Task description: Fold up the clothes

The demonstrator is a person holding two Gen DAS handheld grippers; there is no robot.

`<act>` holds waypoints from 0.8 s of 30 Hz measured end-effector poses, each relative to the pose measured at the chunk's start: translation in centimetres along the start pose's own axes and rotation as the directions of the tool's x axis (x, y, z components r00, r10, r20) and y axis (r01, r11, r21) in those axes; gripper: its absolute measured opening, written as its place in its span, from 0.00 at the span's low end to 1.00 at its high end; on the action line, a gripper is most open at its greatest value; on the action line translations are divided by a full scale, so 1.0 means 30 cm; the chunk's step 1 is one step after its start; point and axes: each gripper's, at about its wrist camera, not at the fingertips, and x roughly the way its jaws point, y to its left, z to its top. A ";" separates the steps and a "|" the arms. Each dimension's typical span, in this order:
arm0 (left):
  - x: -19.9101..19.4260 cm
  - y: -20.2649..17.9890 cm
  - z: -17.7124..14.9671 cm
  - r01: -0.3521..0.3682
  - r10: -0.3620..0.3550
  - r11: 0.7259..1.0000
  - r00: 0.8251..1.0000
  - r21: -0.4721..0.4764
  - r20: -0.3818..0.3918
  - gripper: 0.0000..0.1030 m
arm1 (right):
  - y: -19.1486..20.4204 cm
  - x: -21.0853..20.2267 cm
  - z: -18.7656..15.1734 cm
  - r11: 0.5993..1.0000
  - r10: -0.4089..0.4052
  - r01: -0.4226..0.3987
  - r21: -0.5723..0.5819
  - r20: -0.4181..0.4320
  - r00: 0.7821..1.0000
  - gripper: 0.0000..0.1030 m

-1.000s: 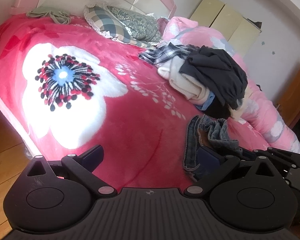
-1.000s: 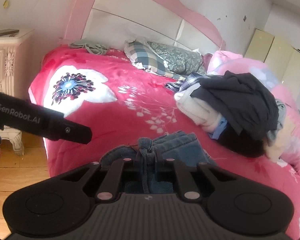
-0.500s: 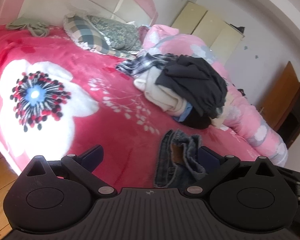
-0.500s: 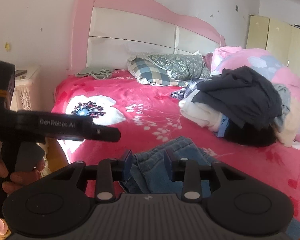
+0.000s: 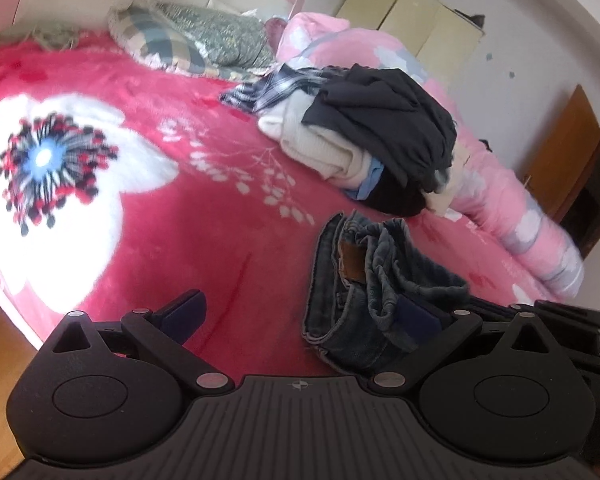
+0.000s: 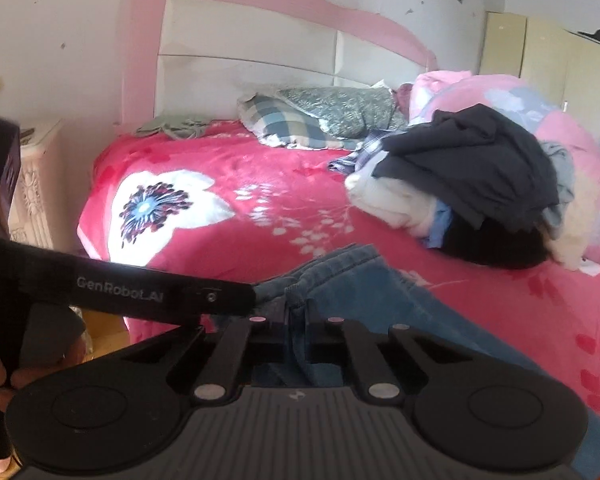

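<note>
Pink bedspread (image 6: 228,276) fills both views; jeans (image 5: 364,288) crumpled lower centre. Right gripper (image 6: 296,312) clamped on denim edge. Left gripper (image 5: 300,320) spread wide, empty, jeans beside right finger. Risk: thin pinch slips, bunched denim drags.

Both rigs are the same matte black plastic build. The left gripper (image 5: 300,316) has a ribbed dark grey centre plate with a tiny crosshair mark, flanked by two big round housings with shallow disc recesses, plus angled link arms pinned by silver rivets. Its finger pads (image 5: 184,314) look navy blue. The right gripper (image 6: 298,312) is identical, with a small logo on the ribbed plate. Left of that plate, the other rig's long black bar reads "GenRobot.AI" in grey lettering, with a small screw nearby.
</note>
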 end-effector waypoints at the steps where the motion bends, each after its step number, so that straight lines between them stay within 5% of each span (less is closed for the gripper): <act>1: 0.001 0.003 -0.002 -0.002 0.002 1.000 1.000 0.001 0.000 1.00 | -0.007 -0.006 0.005 1.000 0.003 -0.003 0.013 0.008 1.000 0.05; 10: 0.000 0.018 -0.011 0.013 -0.013 1.000 1.000 -0.027 -0.001 1.00 | 0.008 -0.033 0.059 1.000 0.027 -0.026 -0.018 0.072 0.997 0.05; 24: -0.049 0.047 0.005 -0.034 0.035 0.999 0.999 -0.030 0.029 0.99 | 0.026 0.015 0.021 0.997 0.071 -0.071 -0.024 0.010 0.997 0.05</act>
